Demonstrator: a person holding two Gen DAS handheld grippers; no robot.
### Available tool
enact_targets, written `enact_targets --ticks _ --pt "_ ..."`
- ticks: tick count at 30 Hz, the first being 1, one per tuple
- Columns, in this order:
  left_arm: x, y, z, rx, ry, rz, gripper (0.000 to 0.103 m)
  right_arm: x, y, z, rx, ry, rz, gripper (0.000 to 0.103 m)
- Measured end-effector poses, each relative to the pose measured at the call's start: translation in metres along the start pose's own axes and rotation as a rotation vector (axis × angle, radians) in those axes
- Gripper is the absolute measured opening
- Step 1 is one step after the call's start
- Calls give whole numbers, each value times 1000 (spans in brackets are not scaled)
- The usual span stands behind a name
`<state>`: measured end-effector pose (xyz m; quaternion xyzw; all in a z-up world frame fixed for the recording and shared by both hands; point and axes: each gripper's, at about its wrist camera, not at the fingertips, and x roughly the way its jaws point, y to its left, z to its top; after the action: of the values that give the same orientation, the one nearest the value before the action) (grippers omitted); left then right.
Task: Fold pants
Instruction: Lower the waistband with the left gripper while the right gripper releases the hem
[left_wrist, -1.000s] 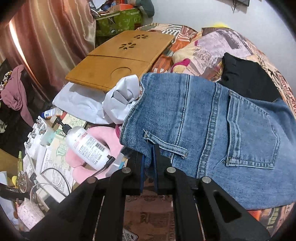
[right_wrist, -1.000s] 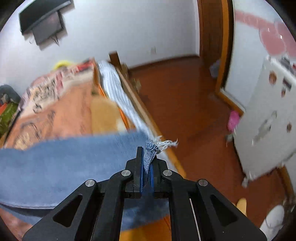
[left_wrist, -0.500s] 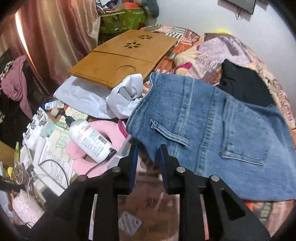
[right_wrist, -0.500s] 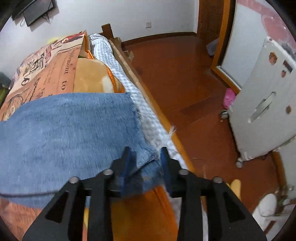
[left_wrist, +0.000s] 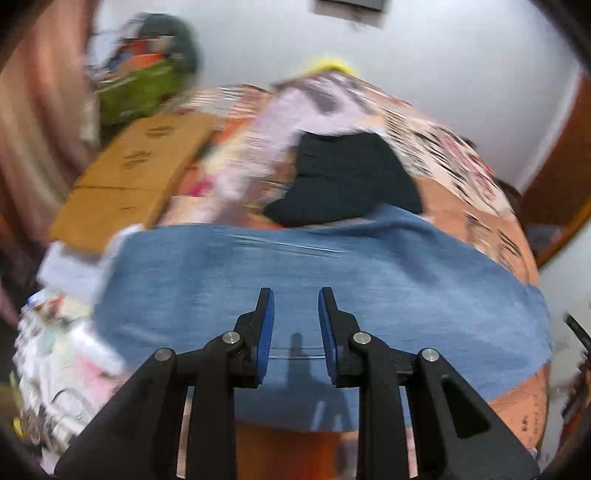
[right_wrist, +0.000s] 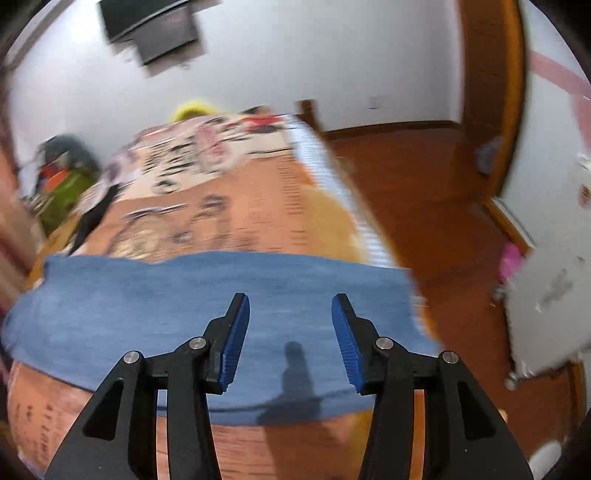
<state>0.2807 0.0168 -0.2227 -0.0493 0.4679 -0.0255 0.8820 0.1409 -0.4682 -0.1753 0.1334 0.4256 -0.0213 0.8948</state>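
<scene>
The blue denim pants (left_wrist: 369, 288) lie flat across the patterned orange bedspread (left_wrist: 517, 402), stretched left to right. They also show in the right wrist view (right_wrist: 184, 306). My left gripper (left_wrist: 295, 295) is open and empty, hovering above the near edge of the denim. My right gripper (right_wrist: 290, 301) is open wide and empty, above the denim near its right end. Both views are blurred by motion.
A folded black garment (left_wrist: 347, 177) lies on the bed just behind the pants. A wooden lap tray (left_wrist: 136, 173) and clutter sit at the left. The bed's right edge (right_wrist: 343, 188) drops to a red-brown floor (right_wrist: 436, 192); a white appliance (right_wrist: 550, 266) stands at right.
Both grippers let go of the pants and opened wide, then pulled back and tilted up. The denim now lies spread flat on the bed.
</scene>
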Motion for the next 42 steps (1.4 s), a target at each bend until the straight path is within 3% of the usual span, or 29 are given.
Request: enact_targets --ticks 5,7,10,15,23,28,32,36,42 --pt "45 -64 -14 130 111 -66 25 38 26 -29 -46 120 52 44" --pt "60 -75 -26 148 151 -75 25 37 29 -44 -82 108 37 44" --pt "58 -77 -34 163 107 -62 25 25 20 -55 -64 124 66 45" --pt "55 -66 -19 134 168 -123 25 15 18 -66 -91 138 66 45" --pt "76 -60 43 119 137 -66 25 15 18 -64 -42 149 57 45" --pt "87 -44 48 100 122 -14 25 15 32 -33 -59 156 84 45" --pt "80 -17 44 86 89 21 25 28 79 13 -184 140 172 45" --pt "70 15 44 68 62 49 27 51 162 65 -355 99 295 45" --pt "68 78 44 63 24 152 39 102 278 95 -465 130 464 45"
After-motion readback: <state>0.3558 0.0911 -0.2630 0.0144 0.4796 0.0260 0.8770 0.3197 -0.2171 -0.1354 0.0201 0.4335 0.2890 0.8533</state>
